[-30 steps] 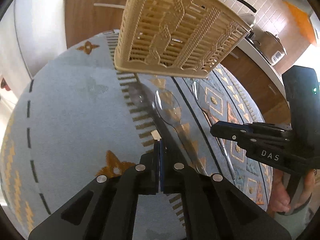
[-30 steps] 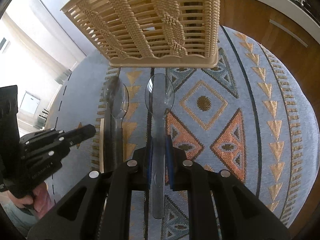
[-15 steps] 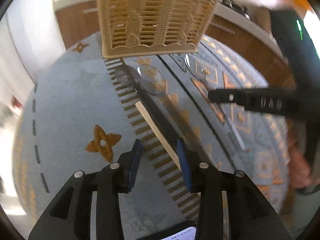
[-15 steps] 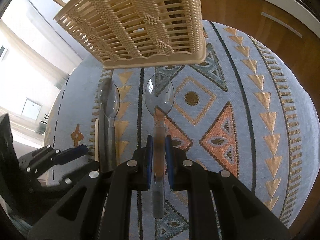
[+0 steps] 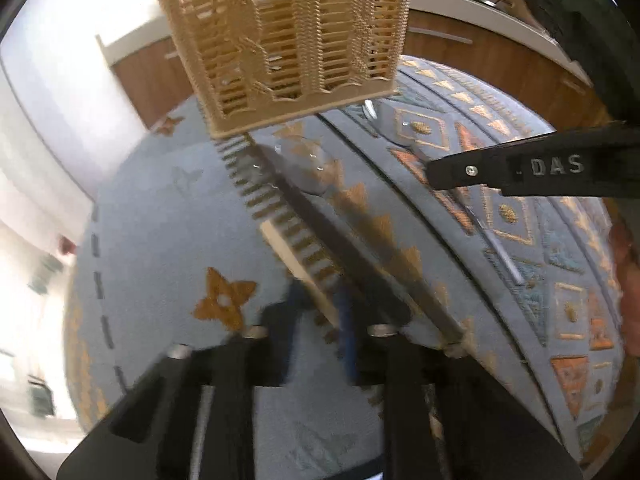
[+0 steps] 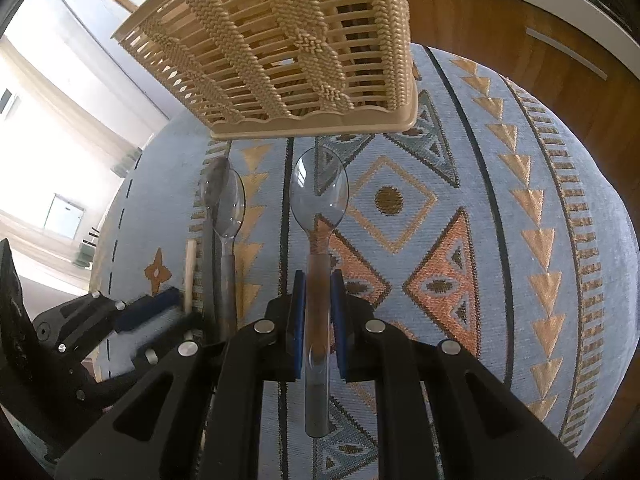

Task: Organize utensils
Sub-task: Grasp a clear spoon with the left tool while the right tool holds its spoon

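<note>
Lettering "DAS" marks right tongs (image 6: 318,312) clamping clear spoon (image 6: 318,216); left tongs (image 5: 316,320) released.

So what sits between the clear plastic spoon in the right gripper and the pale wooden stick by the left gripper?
In the right wrist view, another clear plastic spoon lies on the patterned cloth between the held spoon and the wooden stick.

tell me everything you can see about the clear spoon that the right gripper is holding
The clear spoon looks like smoky, see-through plastic: an oval bowl at the far end and a straight flat handle. The right gripper is shut on the handle, blue pads on either side, the handle's end sticking back past them. It points toward the woven basket, bowl just short of the basket's base, over the patterned cloth. Whether it touches the cloth is unclear. A second clear spoon lies alongside.
</note>
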Motion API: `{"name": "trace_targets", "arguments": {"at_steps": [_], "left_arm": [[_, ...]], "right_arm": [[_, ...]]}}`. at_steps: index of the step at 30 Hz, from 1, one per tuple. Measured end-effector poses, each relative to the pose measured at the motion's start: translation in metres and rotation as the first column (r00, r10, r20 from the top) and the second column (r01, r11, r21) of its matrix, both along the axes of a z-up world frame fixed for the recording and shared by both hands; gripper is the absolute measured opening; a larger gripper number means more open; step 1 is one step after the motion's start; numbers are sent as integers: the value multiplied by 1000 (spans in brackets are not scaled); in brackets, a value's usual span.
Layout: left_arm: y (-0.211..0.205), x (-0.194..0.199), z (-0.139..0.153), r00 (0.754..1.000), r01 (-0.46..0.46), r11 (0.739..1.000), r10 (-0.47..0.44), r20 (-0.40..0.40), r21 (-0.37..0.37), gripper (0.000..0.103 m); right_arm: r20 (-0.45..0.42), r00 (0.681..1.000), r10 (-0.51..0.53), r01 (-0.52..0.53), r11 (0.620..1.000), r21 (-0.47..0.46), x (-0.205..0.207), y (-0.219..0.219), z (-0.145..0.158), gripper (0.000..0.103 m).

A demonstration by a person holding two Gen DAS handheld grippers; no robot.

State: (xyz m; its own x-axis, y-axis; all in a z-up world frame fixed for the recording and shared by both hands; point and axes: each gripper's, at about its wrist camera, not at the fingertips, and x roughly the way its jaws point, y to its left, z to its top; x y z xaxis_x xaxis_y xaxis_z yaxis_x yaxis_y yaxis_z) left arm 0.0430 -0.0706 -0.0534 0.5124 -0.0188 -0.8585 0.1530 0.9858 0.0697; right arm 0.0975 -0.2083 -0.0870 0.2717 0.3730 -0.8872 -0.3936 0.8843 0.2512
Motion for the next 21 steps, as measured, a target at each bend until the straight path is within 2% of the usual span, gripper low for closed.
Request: {"name": "trace_targets", "arguments": {"at_steps": [2, 4, 6, 9, 13, 17, 18, 19, 20, 21], "left_arm": [[3, 0, 1, 1000, -6, 1000, 7, 8, -29, 8], [11, 3, 3, 1000, -27, 992, 28, 5, -122, 6], [21, 7, 7, 999, -48, 977, 50, 4, -210, 0], [38, 12, 18, 997, -68, 949, 74, 8, -308, 0], [56, 21, 20, 996, -88, 920, 79, -39, -382, 0], [72, 28, 6, 987, -122, 867, 56, -149, -483, 0], [69, 24, 4, 987, -124, 867, 56, -153, -483, 6], [65, 22, 2, 987, -120, 876, 54, -153, -468, 11], [60, 20, 1, 989, -111, 889, 54, -140, -443, 21], [56, 18, -1, 990, -105, 899, 55, -127, -426, 23]], "right_arm": [[7, 1000, 0, 0, 1000, -6, -1, 2, 0, 11], [8, 1000, -4, 4, 1000, -5, -2, 2, 1, 11], [7, 1000, -8, 8, 1000, -2, -2, 1, 2, 11], [7, 1000, -8, 8, 1000, -4, -3, -3, 3, 11], [4, 1000, -13, 14, 1000, -14, 1, -5, 6, 11], [-10, 1000, -17, 17, 1000, -15, 4, -5, 4, 11], [-11, 1000, -16, 16, 1000, -16, 5, -4, 3, 11], [-11, 1000, -16, 16, 1000, -16, 5, -4, 1, 11], [-12, 1000, -15, 14, 1000, -15, 5, -4, 2, 11], [-12, 1000, -13, 13, 1000, -15, 6, -3, 2, 11]]}}
